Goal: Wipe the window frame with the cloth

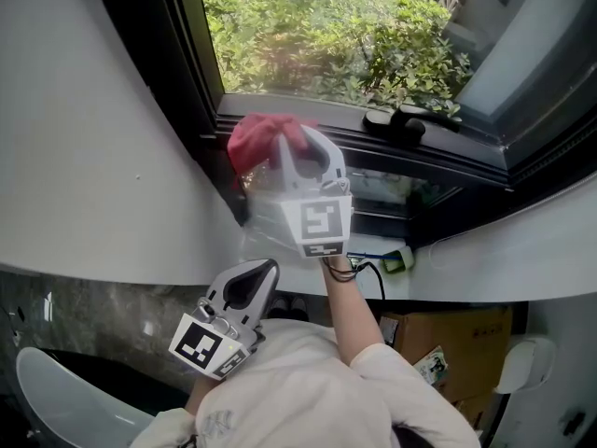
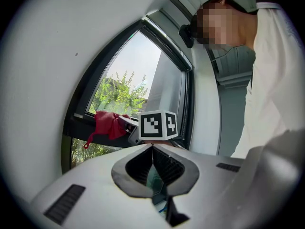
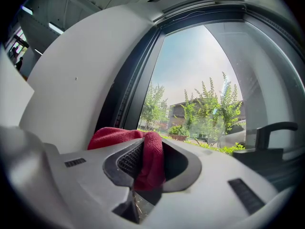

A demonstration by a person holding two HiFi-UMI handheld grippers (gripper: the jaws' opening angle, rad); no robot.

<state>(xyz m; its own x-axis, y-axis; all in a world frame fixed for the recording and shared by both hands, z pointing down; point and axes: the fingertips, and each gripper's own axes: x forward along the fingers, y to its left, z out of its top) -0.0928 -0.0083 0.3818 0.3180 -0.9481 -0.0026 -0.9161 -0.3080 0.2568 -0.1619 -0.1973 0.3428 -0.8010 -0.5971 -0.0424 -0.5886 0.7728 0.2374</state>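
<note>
Right gripper view shows the crumpled red cloth (image 3: 114, 136) pinched between the jaws of my right tool (image 3: 148, 163), with a fold hanging down between them. In the head view the cloth sits against the dark metal window frame (image 1: 201, 91) at its 7 o'clock corner, where the bottom rail meets the upright. A black lever handle (image 1: 401, 119) lies on the rail at 3 o'clock from the cloth, well apart. My left tool (image 1: 259, 276) hangs at 6 o'clock below, jaws pressed together on nothing.

Head cam steeply down; all 3 views share window frame (image 1: 438, 152).
</note>
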